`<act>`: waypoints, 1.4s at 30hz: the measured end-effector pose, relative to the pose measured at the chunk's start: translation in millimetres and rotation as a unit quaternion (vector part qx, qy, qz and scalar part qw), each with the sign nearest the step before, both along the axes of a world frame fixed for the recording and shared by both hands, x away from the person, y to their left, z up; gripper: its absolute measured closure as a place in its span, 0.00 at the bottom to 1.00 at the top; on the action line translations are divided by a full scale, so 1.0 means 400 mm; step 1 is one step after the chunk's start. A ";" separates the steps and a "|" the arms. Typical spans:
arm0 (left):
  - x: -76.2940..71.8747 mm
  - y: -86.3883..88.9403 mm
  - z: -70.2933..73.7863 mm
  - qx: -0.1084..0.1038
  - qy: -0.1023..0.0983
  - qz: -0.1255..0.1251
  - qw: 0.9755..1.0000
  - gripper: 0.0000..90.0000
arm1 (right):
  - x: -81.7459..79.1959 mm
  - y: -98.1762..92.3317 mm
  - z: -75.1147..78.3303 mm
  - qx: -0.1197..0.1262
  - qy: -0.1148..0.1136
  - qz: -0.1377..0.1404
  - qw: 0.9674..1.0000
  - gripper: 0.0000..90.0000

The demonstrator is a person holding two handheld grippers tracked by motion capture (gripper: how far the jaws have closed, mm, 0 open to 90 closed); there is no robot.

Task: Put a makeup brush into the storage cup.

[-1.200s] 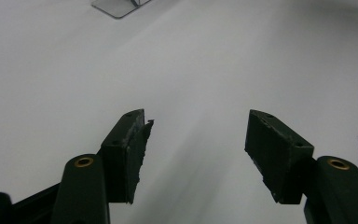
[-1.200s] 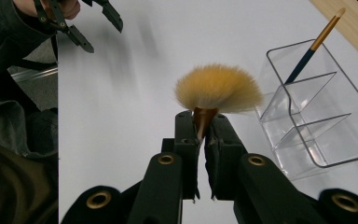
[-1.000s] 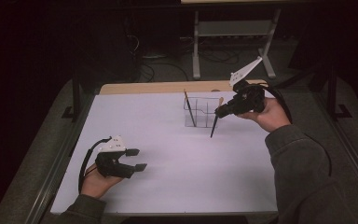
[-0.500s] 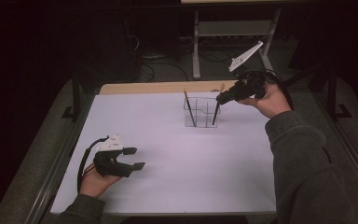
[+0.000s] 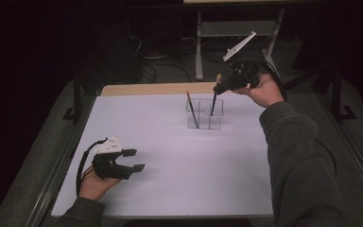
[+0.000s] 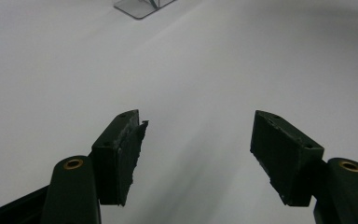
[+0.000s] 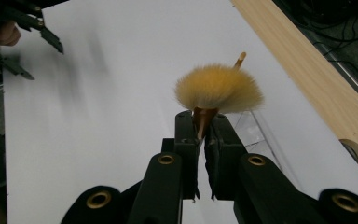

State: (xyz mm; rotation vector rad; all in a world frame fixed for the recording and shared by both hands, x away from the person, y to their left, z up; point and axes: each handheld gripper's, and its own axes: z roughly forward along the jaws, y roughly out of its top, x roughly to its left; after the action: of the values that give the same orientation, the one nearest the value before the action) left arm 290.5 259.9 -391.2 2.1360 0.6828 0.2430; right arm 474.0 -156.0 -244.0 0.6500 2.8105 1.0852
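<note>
Bright white tabletop, dark surroundings, soft blur

1. Brush (image 7: 218, 88): dark handle, copper ferrule, fluffy tan bristles fanned out; near upright, bristles up, its lower end inside the holder's right back compartment.
2. Holder (image 5: 204, 114): clear, divided into compartments, standing near the table's far edge (another brush (image 5: 192, 109) leans in it).

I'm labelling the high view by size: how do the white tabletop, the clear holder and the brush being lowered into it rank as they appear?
1. White tabletop
2. Clear holder
3. Brush, a thin stick
</note>
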 end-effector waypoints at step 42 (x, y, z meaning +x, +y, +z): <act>-0.008 -0.001 0.000 0.001 -0.002 -0.004 1.000 0.35 | 0.081 0.052 -0.064 -0.007 0.006 -0.034 0.999 0.92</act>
State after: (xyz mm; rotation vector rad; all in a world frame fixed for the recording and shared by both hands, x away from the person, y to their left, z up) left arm 287.5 259.7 -391.1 2.1400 0.6724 0.2436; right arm 506.3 -135.0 -269.4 0.7469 2.7806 1.0534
